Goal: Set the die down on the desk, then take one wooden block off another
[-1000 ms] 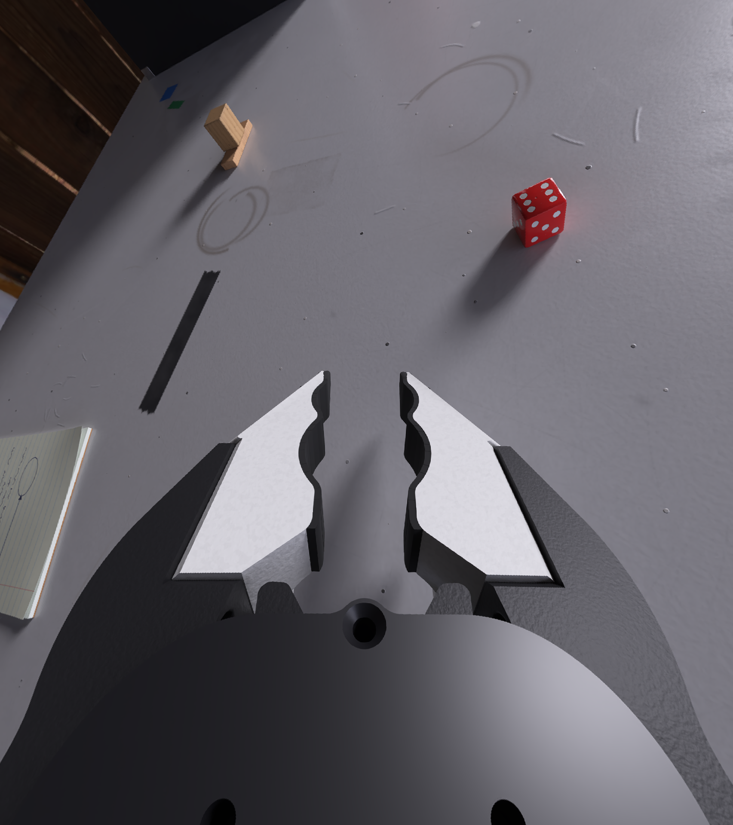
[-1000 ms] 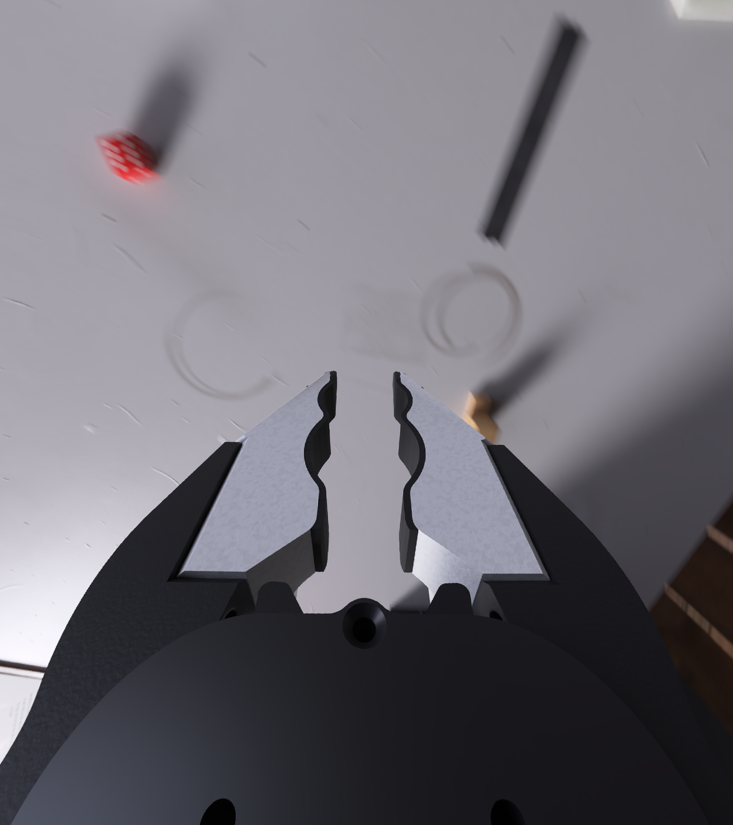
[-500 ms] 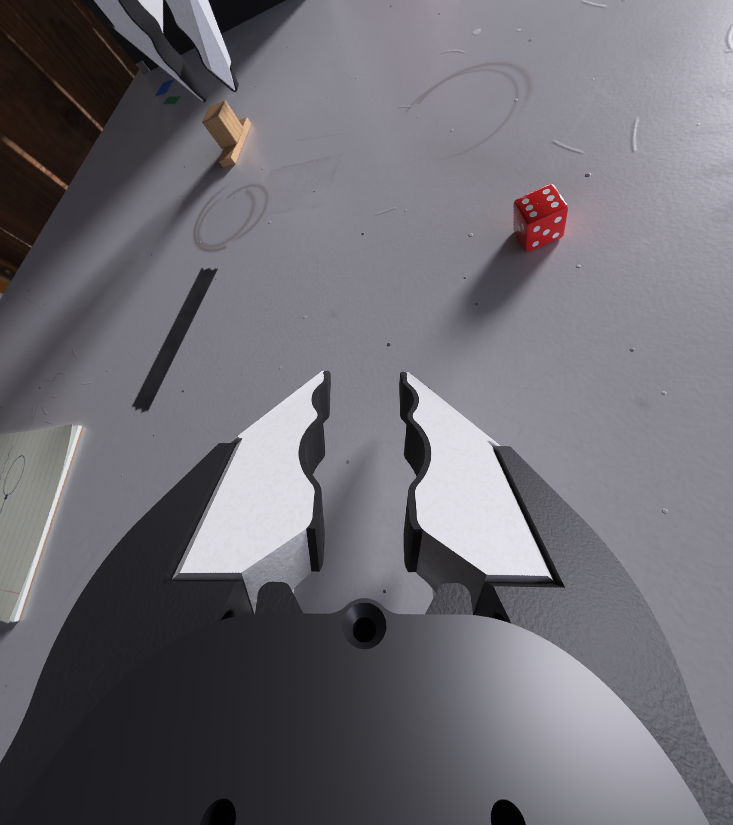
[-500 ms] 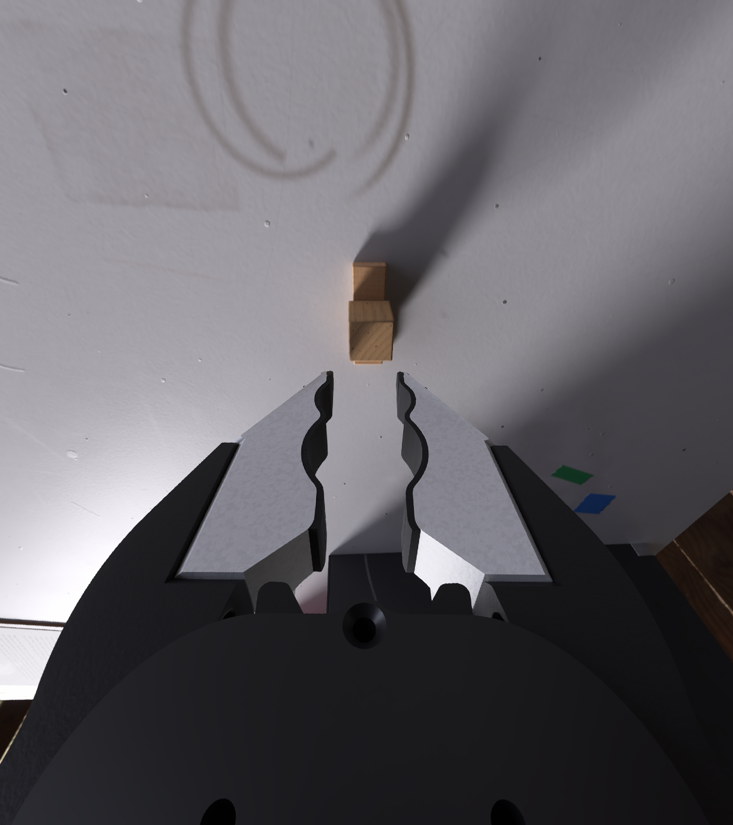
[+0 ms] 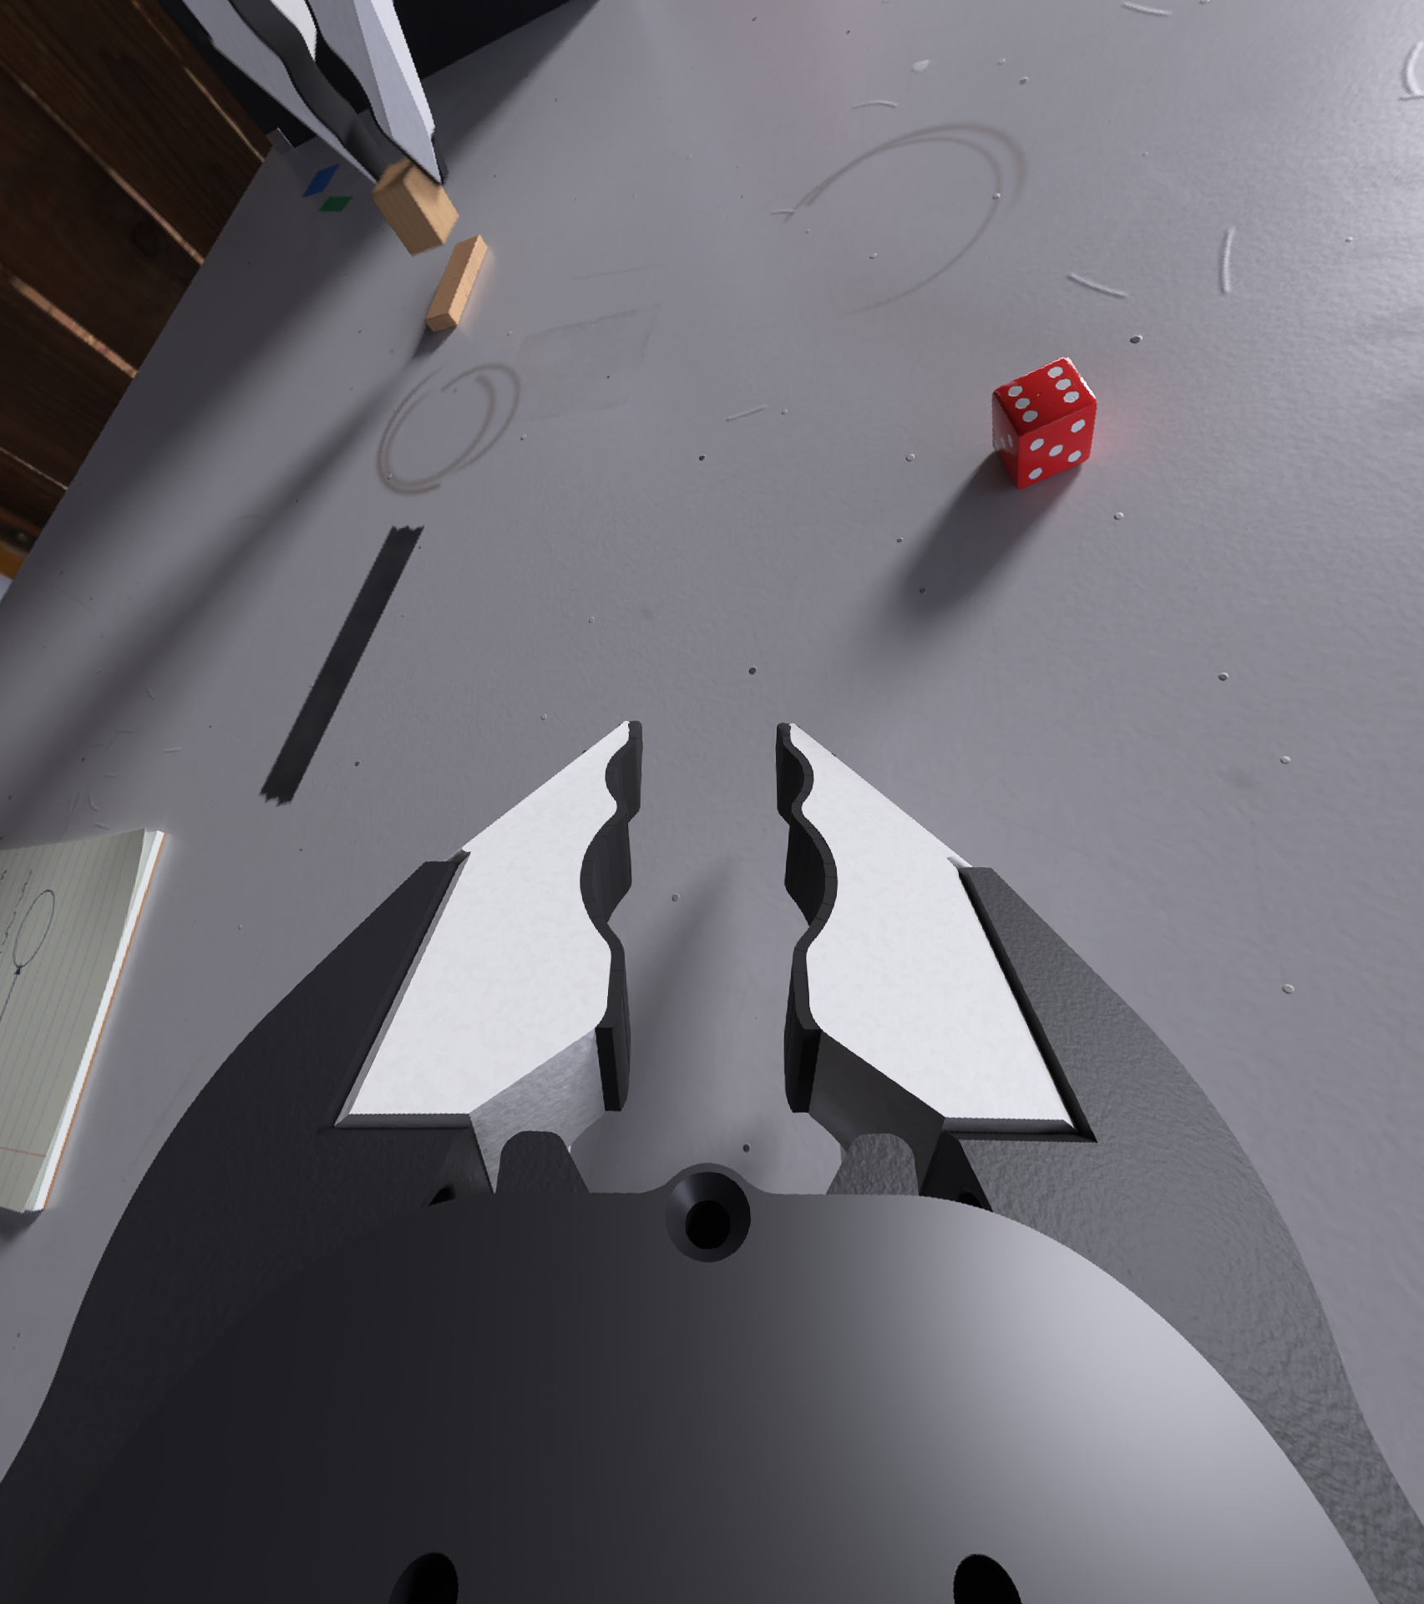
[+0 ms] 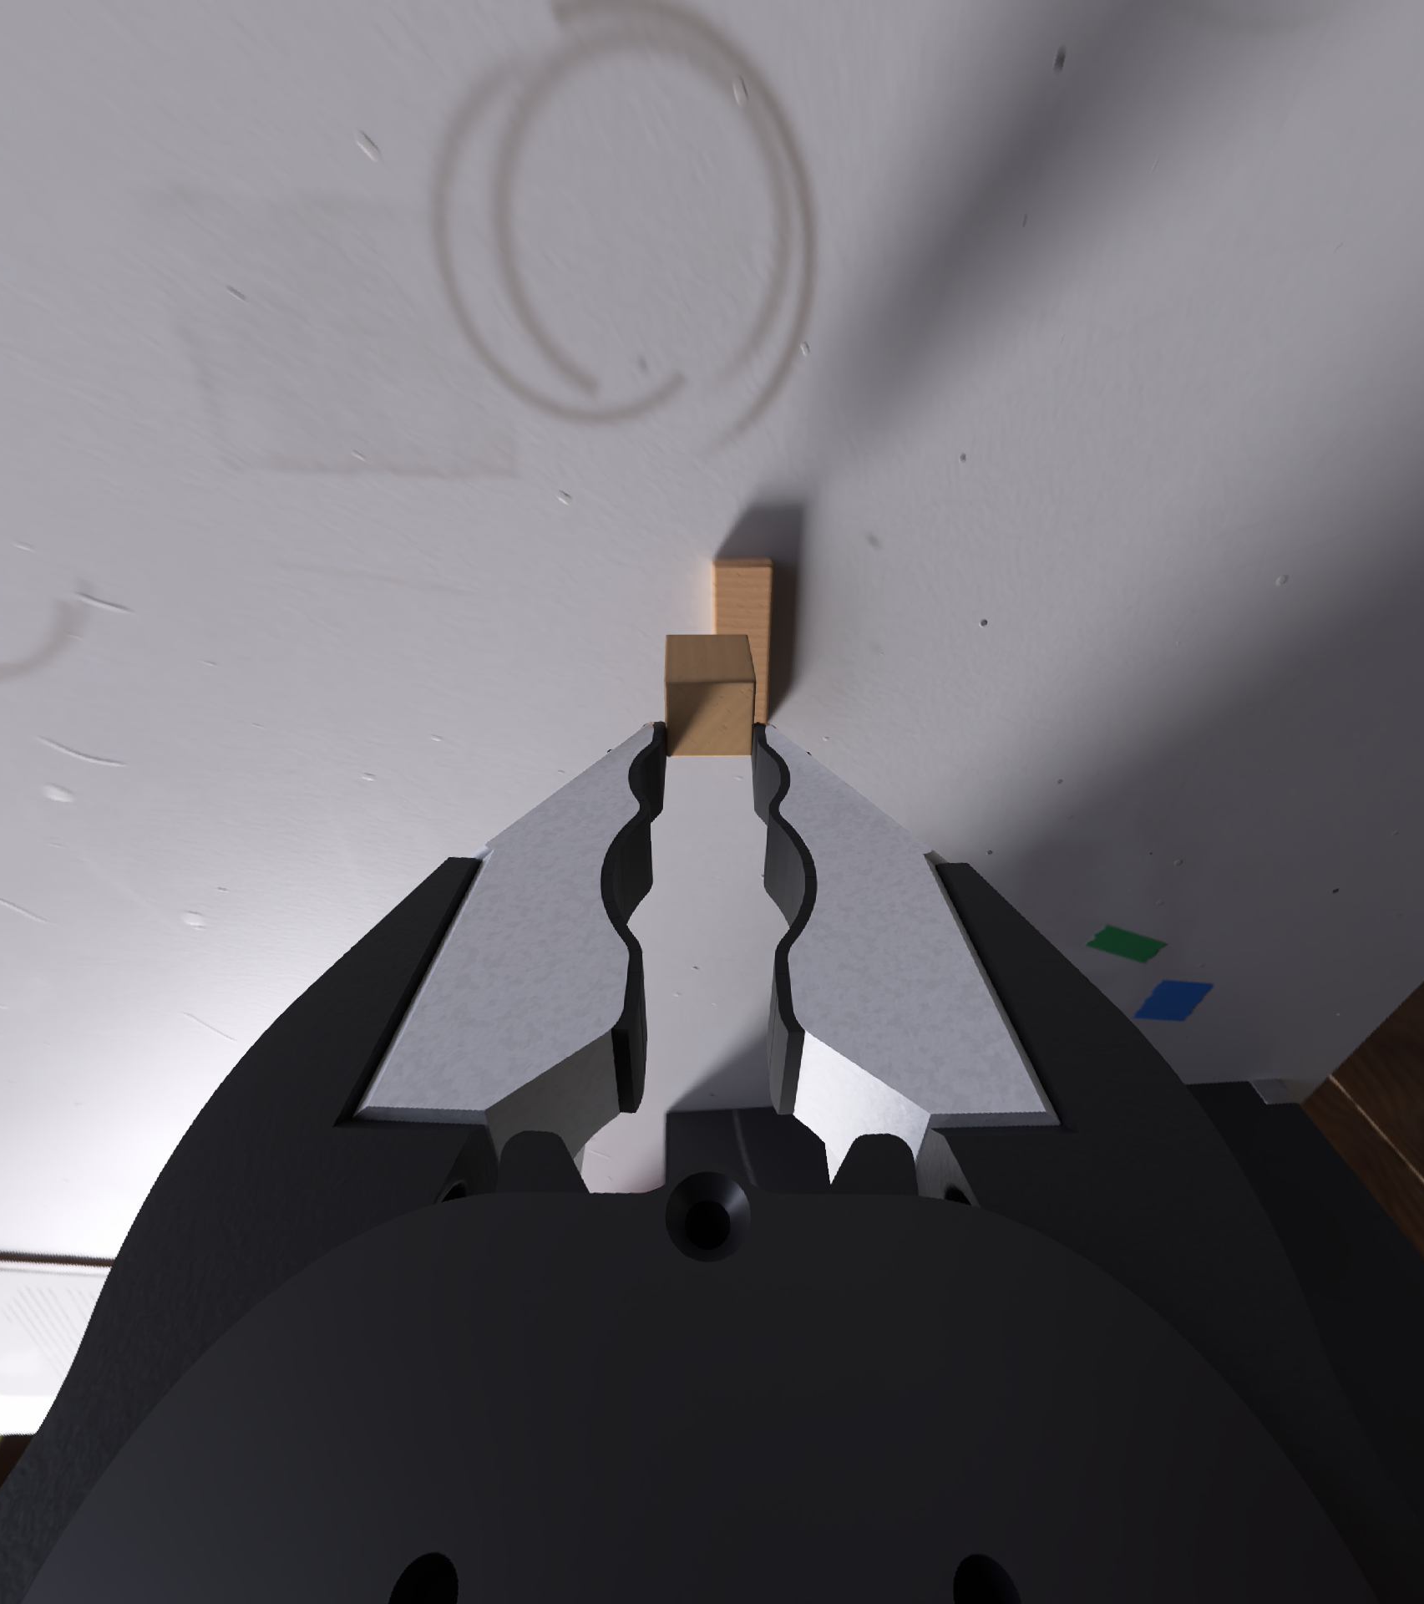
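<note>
The upper wooden block (image 6: 709, 694) sits clamped at the very tips of the right tongs (image 6: 708, 742). In the left wrist view it hangs clear of the lower wooden block (image 5: 456, 282), which lies flat on the bench (image 5: 777, 564) just toward 5 o'clock of it. The separation looks done, or nearly so. The grip is shallow, likely so the tips stay clear of the lower piece, and a slip is possible. The bench edge runs close at 9 o'clock of the blocks, beside two small tape marks (image 6: 1151, 972). Open room lies toward 3 o'clock. The red die (image 5: 1042, 423) rests there, well apart. The left tongs (image 5: 708, 738) are apart and empty, near a notepad (image 5: 14, 1015).
</note>
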You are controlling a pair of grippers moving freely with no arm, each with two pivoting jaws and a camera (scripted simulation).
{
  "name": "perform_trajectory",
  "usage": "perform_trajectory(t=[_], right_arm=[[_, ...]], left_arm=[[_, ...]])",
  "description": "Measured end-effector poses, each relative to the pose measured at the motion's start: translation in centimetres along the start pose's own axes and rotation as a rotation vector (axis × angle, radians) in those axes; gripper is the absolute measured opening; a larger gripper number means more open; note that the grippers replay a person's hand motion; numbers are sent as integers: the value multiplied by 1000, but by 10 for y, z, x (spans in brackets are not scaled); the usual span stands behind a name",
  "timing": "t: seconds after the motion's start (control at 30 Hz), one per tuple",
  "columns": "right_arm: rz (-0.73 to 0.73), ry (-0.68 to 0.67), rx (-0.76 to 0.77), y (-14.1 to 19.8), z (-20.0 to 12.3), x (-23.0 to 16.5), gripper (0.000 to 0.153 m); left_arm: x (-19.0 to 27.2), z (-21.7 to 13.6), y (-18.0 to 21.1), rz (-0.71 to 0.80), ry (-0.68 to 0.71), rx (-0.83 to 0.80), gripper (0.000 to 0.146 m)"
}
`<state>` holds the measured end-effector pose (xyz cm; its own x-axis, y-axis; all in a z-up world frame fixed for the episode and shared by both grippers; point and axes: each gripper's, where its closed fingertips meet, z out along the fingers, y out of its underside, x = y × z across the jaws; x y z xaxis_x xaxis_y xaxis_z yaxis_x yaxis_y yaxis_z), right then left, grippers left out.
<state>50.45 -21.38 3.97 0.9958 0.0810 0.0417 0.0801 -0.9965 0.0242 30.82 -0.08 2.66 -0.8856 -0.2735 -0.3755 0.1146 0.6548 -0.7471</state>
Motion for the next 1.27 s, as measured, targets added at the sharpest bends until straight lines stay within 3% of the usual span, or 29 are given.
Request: perform_trajectory(t=[0.13, 0.27, 0.37, 0.5, 0.63, 1.27], right_arm=[[4, -15, 206, -32, -37, -36, 19], [-96, -68, 442, -91, -70, -111, 19], [-221, -148, 509, -132, -63, -178, 19], [-332, -180, 421, -158, -26, -233, 19], [-341, -165, 358, -163, -7, -243, 19], [-224, -233, 373, -170, 5, -244, 19]], left_arm=[[-1, -1, 0, -3, -3, 5, 31], [-1, 0, 0, -7, -4, 4, 31], [-1, -1, 0, -3, -8, 4, 31], [-1, -1, -1, 0, -15, 5, 31], [0, -1, -1, 7, -16, 2, 31], [1, 0, 0, 16, -8, -2, 31]])
